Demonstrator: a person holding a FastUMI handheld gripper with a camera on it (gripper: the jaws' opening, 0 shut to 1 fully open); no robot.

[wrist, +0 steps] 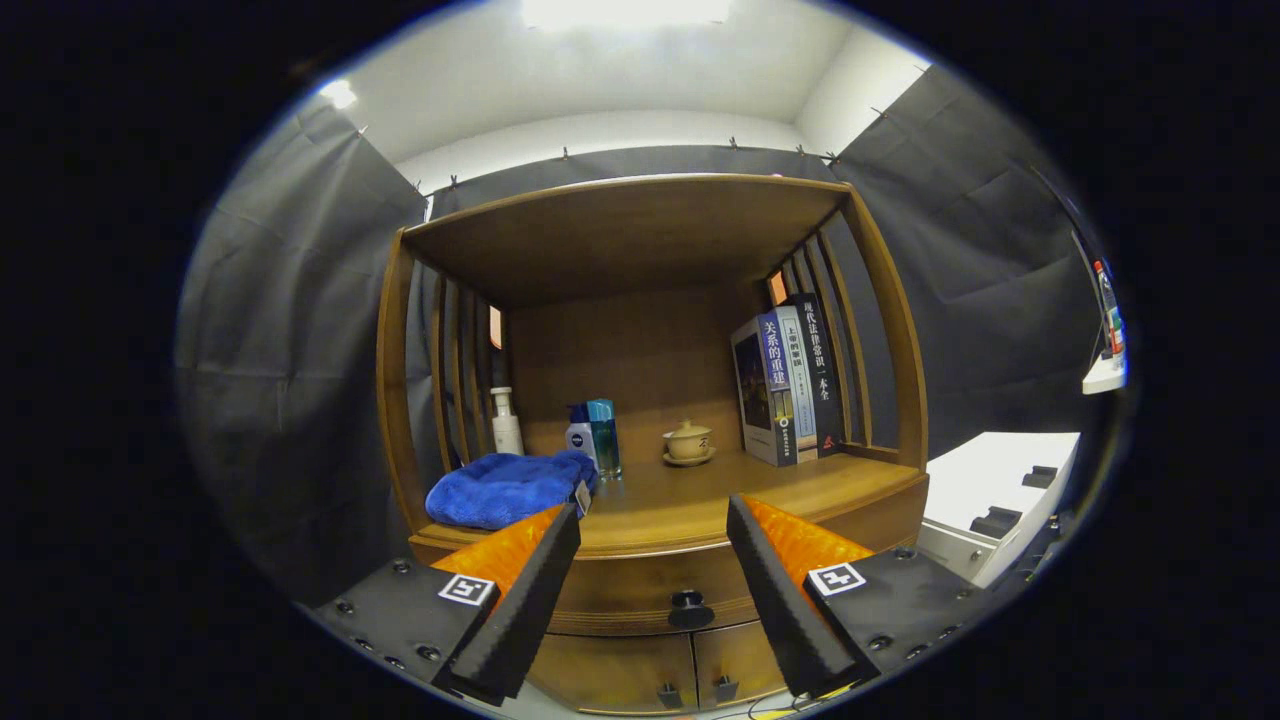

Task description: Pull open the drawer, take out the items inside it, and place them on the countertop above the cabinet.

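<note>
The tongs [655, 545] stand wide open with nothing between their wedge-shaped, foam-textured fingers, held before a wooden cabinet [650, 330] with curved, slatted sides. Between the fingers and a little below their tips sits the round dark knob [690, 608] of the drawer [650, 595], whose smooth bowed front lies flush with the cabinet, closed. Below it are two small doors [690, 668] with dark pulls. On the table [700, 495] above the drawer, a fluffy blue towel [505, 488] lies folded just beyond the left finger. Behind it stand a white pump bottle [506, 422] and a teal bottle [602, 436]; a lidded ceramic cup on a saucer [688, 442] sits mid-shelf, and upright books [785, 390] lean by the right slats
</note>
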